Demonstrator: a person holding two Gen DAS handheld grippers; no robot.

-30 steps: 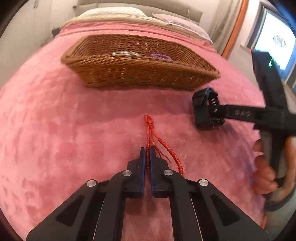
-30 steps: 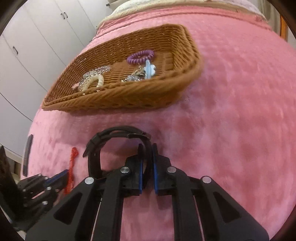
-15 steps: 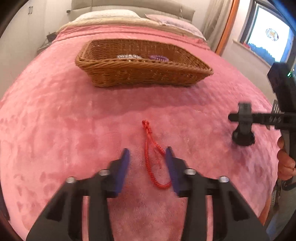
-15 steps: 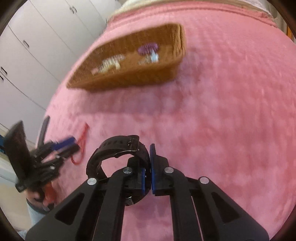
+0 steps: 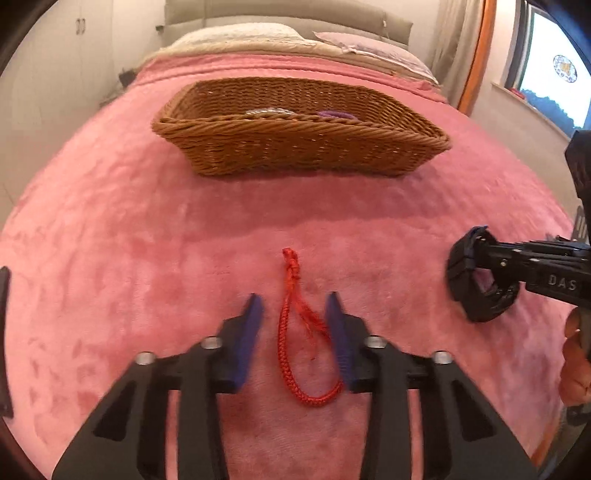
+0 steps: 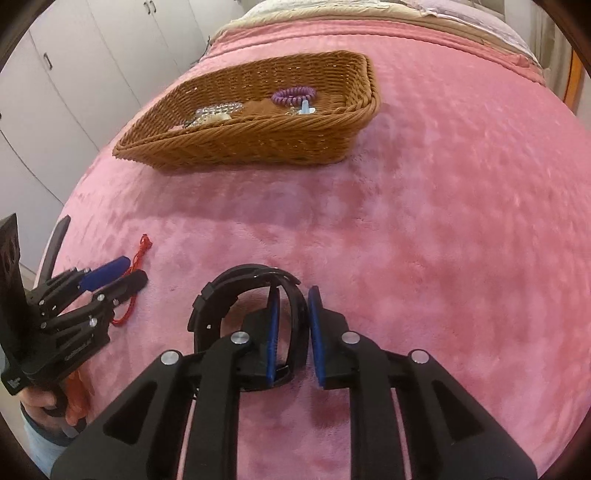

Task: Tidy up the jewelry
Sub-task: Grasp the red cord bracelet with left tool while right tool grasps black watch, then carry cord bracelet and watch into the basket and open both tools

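A red braided cord bracelet [image 5: 282,343] lies flat on the pink blanket [image 5: 110,258], between the blue pads of my left gripper [image 5: 294,297]. Those jaws are closing, with neither pad pressing on the cord. My right gripper [image 6: 294,291] has the strap of a black watch [image 6: 236,280] between its pads. Its jaws are opening and a gap shows beside the strap, which rests on the blanket. Farther back sits the wicker basket [image 6: 258,147], holding a purple coil band [image 6: 293,95] and pale beaded pieces [image 6: 218,110]. The left wrist view shows the basket [image 5: 295,147] head-on and the watch [image 5: 476,310] at the right.
Pillows [image 5: 258,35] and a headboard lie behind the basket. White wardrobe doors [image 6: 74,74] stand to the left of the bed and a window [image 5: 554,85] to the right. A hand [image 6: 48,406] grips the left gripper's handle at the bed's near edge.
My left gripper let go of the red cord, opened wide, then narrowed around it. My right gripper drew back from the basket with the watch, and its jaws have parted.
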